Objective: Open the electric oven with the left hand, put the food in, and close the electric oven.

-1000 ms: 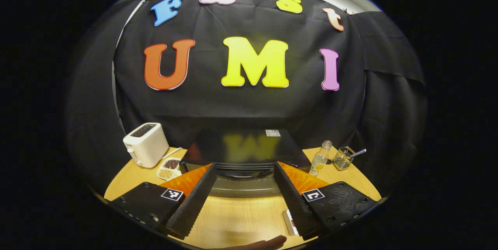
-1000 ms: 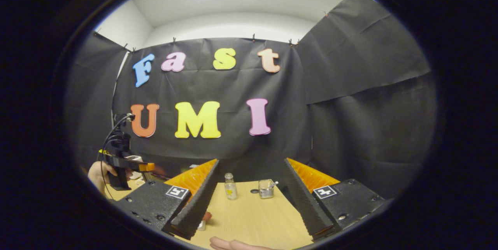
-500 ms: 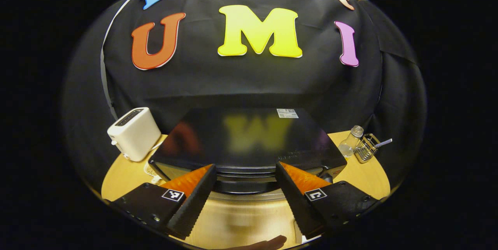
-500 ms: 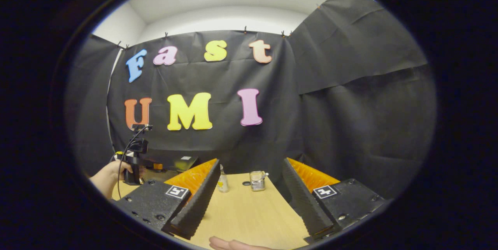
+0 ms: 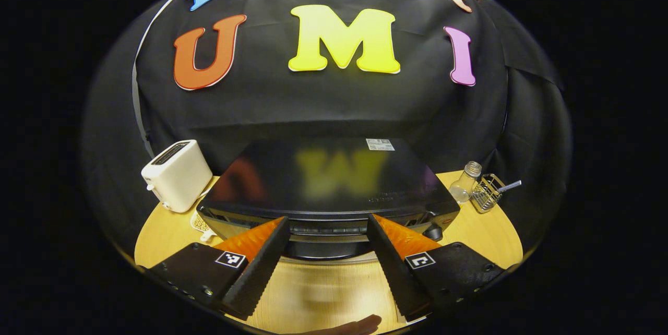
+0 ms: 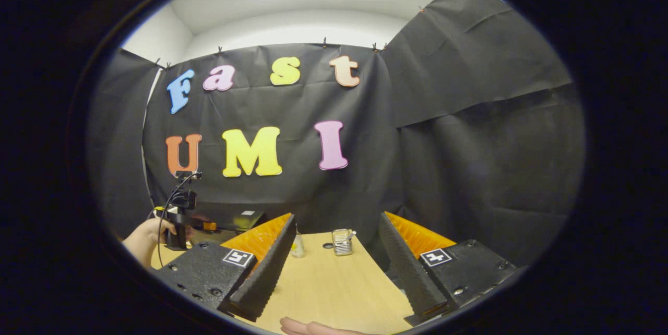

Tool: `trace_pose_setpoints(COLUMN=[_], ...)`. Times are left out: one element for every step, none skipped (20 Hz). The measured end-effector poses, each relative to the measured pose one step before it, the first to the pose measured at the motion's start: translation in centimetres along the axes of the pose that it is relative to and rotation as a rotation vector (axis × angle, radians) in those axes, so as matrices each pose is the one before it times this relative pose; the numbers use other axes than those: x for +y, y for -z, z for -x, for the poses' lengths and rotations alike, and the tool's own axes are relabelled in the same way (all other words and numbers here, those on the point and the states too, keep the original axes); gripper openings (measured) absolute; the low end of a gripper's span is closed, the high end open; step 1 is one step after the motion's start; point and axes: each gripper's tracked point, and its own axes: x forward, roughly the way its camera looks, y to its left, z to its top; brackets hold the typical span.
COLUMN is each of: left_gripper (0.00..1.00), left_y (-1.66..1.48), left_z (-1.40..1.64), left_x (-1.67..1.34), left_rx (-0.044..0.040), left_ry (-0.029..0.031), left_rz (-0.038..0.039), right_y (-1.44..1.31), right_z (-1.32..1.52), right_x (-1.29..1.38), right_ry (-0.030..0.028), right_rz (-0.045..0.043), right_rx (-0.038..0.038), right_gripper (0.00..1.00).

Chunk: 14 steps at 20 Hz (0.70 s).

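In the left gripper view, the left gripper (image 5: 327, 251) is spread wide with nothing between its fingers, and it hovers just in front of the electric oven (image 5: 329, 181). The oven sits dead ahead of it on the wooden table (image 5: 485, 230), black and glossy on top, its front edge and door top lying between and just beyond the two fingertips — the door looks shut. Off to the gripper's left stands a white toaster (image 5: 172, 174), and tucked between toaster and oven is a small dish of food (image 5: 201, 224), mostly hidden by the oven's corner. To the gripper's right, near the oven's far side, a small glass bottle (image 5: 463, 183) stands beside a wire basket (image 5: 486, 193) with a utensil poking out

In the right gripper view, the right gripper (image 6: 339, 264) is also spread wide and empty, held above bare tabletop (image 6: 334, 293). Straight ahead of it, between the fingers, are the bottle (image 6: 297, 246) and the basket (image 6: 342, 241), close together. Far to its left a hand (image 6: 148, 233) grips the handle of the other gripper, with the oven's dark top (image 6: 237, 218) just past it — well apart from the right gripper
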Motion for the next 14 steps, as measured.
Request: trace_pose_setpoints(left_gripper=[0.95, 0.95, 0.95, 0.95, 0.95, 0.94, 0.95, 0.94, 0.94, 0.94, 0.94, 0.94, 0.94, 0.95], left_y=[0.339, 0.553, 0.473, 0.085, 0.558, 0.444, 0.529, 0.491, 0.349, 0.642, 0.685, 0.734, 0.712, 0.809], left_z=[0.451, 0.601, 0.192, 0.368, 0.516, 0.479, 0.338, 0.418, 0.352, 0.448, 0.463, 0.495, 0.409, 0.326], left_x=[-0.082, -0.067, -0.028, 0.176, -0.26, -0.135, -0.014, 0.004, 0.094, -0.058, -0.185, -0.062, -0.123, -0.02], left_rx=[-0.00371, 0.00105, -0.00085, -0.01904, 0.00339, 0.00333, 0.00195, 0.00005, -0.00749, 0.00187, -0.0003, 0.00225, 0.00323, 0.01046], left_ry=[0.0044, 0.00048, -0.00078, -0.00674, -0.00239, 0.00011, 0.00184, 0.00193, 0.0015, 0.00104, 0.00165, -0.00025, 0.00009, 0.00145], left_rz=[-0.00142, -0.0172, -0.03191, -0.02263, 0.00402, 0.01604, 0.00727, -0.00627, -0.00425, 0.00533, 0.00431, 0.00008, -0.00182, -0.00278], right_y=[0.123, -0.021, -0.077, -0.007, -0.156, 0.113, -0.046, 0.044, -0.063, -0.067, -0.106, 0.039, -0.016, 0.05], right_z=[0.177, 0.143, 0.196, 0.043, 0.233, 0.124, 0.206, 0.25, 0.366, 0.241, 0.248, 0.236, 0.1, 0.175], right_x=[0.08, 0.027, -0.05, -0.106, -0.018, 0.019, 0.096, 0.196, 0.111, -0.03, -0.073, -0.046, -0.072, -0.035], right_ry=[-0.0034, -0.00108, 0.0016, 0.00268, 0.00242, 0.00101, -0.00281, -0.0057, -0.00631, -0.0038, -0.00043, 0.00046, 0.00064, 0.00091], right_rz=[-0.00121, -0.00198, -0.00196, -0.00282, -0.0016, 0.00147, 0.00253, 0.00198, 0.00141, 0.00254, 0.00244, 0.00295, 0.00278, 0.00345], right_rx=[0.00424, 0.00131, -0.00115, -0.00281, -0.00261, 0.00017, 0.00071, 0.00063, -0.00122, -0.00211, -0.00287, -0.00103, 0.00021, 0.00087], right_gripper=[1.0, 1.0, 1.0, 1.0, 0.97, 1.0, 0.97, 0.97, 0.97, 0.97, 1.0, 1.0, 1.0, 0.97])
